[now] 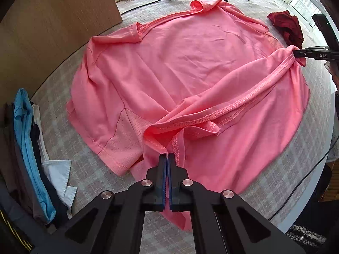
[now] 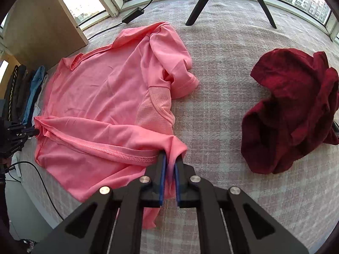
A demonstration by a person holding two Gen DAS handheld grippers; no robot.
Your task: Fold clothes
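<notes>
A pink T-shirt (image 1: 173, 72) lies spread on the grey checked cloth, collar towards the window. Its stitched hem is lifted off the cloth and stretched between both grippers. My left gripper (image 1: 167, 155) is shut on one hem corner at the near edge, blue pads pressed together on the fabric. In the right wrist view the pink T-shirt (image 2: 101, 97) fills the left half, and my right gripper (image 2: 170, 157) is shut on the other hem corner, with pink fabric bunched between its blue pads. The right gripper (image 1: 296, 54) also shows at the right edge of the left wrist view.
A crumpled dark red garment (image 2: 292, 110) lies right of the shirt. Folded clothes (image 1: 31, 154) are stacked at the left. A wooden board (image 1: 53, 31) stands at the back left. Black tripod legs (image 2: 211, 2) and a power adapter with its cable (image 2: 132, 14) lie near the window.
</notes>
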